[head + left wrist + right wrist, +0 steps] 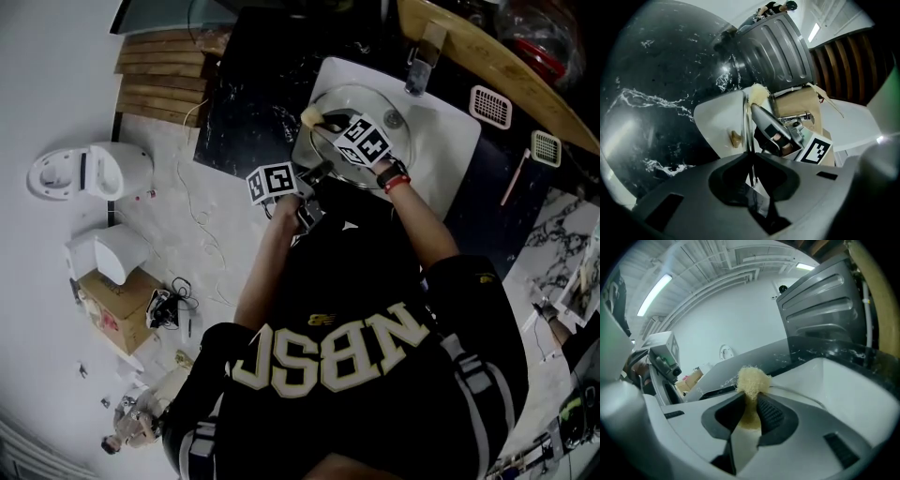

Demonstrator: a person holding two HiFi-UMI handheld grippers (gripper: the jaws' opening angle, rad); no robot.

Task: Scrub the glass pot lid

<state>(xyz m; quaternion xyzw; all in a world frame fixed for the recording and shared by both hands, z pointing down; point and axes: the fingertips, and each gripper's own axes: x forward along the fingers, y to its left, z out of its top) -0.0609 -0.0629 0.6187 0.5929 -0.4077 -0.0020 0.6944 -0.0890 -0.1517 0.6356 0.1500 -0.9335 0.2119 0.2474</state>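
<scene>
White sink (450, 141) in the black marble desk (244, 103) contains the glass pot lid (342, 98), partly hidden; left gripper (751, 159) clamps its rim, right gripper (750, 404) clenches a yellow scrubber (752, 379).

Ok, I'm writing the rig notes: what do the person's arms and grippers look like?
The left gripper and right gripper are grey moulded shells with black jaw pads; each bears a cube of black-and-white square markers. Forearms are bare, a red wristband sits on the right one, and the shirt is black with pale lettering.
</scene>
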